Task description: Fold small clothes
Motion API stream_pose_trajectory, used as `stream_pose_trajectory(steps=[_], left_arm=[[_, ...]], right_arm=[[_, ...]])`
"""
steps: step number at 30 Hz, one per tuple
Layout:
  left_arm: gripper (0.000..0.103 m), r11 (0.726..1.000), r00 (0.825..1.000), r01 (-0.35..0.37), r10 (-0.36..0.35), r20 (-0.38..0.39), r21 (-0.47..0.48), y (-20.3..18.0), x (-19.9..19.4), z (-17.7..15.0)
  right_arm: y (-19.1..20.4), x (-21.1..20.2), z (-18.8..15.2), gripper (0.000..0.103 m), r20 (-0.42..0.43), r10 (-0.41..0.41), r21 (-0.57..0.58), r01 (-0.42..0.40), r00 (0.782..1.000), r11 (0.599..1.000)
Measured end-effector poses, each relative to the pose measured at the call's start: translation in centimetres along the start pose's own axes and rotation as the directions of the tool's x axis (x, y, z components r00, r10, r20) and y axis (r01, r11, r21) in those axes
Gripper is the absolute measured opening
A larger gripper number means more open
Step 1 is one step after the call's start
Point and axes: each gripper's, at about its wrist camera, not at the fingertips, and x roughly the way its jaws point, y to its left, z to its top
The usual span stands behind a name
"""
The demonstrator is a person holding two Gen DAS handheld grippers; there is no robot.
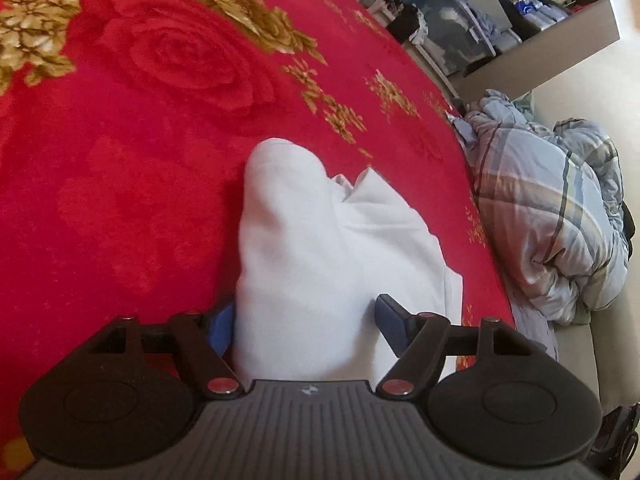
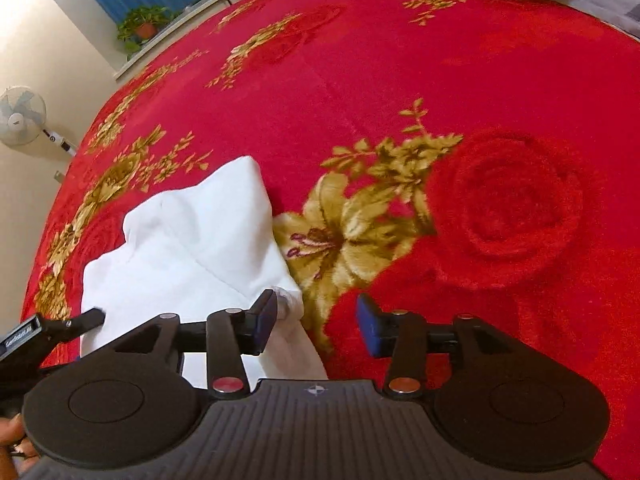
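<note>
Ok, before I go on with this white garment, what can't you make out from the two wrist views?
- White garment: near edge hidden under the left gripper body, left wrist view.
- Same garment, right wrist view: near edge hidden behind the right gripper.
- Garment type: bunched folds, cannot tell.
- Left gripper's finger: rest cut off by the edge.

A big red blanket (image 1: pixel 120 200) with gold flowers covers the bed, a crumpled checked quilt (image 1: pixel 552 216) lies beside it, and a white fan (image 2: pixel 20 116) and potted plant (image 2: pixel 142 26) stand farther off.
</note>
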Motion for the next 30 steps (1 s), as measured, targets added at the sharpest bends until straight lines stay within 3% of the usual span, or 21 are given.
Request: stream_pose_trajectory(steps=[5,7,12,15,17,18,20,21,25,30], left_arm=[[0.074,0.998,0.999,-0.039,0.038,0.021,0.049,-1.6,0.4,-0.7],[0.063,0.996,0.998,-0.061,0.059,0.024,0.068,-1.8,0.3,-0.8],[0.048,0.996,0.999,-0.048,0.047,0.024,0.071,-1.5,-0.3,-0.9],[0.042,0.994,0.998,-0.054,0.051,0.031,0.096,-2.0,-0.5,-1.0],[0.037,0.991,0.998,-0.060,0.056,0.035,0.118,-2.5,-0.7,-0.9],[0.035,0.988,0.997,-0.065,0.060,0.041,0.137,-2.9,-0.9,-0.8],[0.032,0.982,0.997,-0.061,0.052,0.055,0.181,-3.7,-1.8,-0.4],[0.032,0.976,0.997,-0.060,0.047,0.068,0.208,-4.2,-2.5,-0.1],[0.031,0.956,0.983,-0.099,0.051,0.174,0.278,-5.1,-7.1,2.6],[0.032,0.932,0.957,-0.206,0.128,0.260,0.297,-2.3,-13.5,7.2]], right_arm=[[-0.3,0.9,-0.2,0.048,-0.028,-0.006,0.013,0.007,1.000,1.000],[-0.4,0.7,-0.1,0.048,-0.015,-0.009,0.026,0.010,1.000,1.000],[-0.1,-1.7,0.5,0.049,0.143,0.040,0.036,-0.046,0.989,0.998],[0.6,-0.2,0.0,0.056,0.045,0.048,-0.016,-0.047,0.998,0.999],[1.2,1.8,-1.1,0.056,-0.064,-0.004,-0.053,0.001,0.998,0.999],[1.3,2.2,-1.5,0.055,-0.067,-0.018,-0.056,0.014,0.998,0.998],[1.9,2.1,-1.5,0.033,-0.045,-0.004,-0.064,0.001,0.999,0.998],[2.1,2.0,-1.3,0.007,-0.037,0.012,-0.053,-0.013,0.999,0.999],[4.6,2.5,-1.5,0.005,-0.009,0.054,-0.030,-0.054,0.999,0.998],[10.5,3.2,-3.0,0.004,-0.009,0.219,-0.097,-0.219,0.976,0.971]])
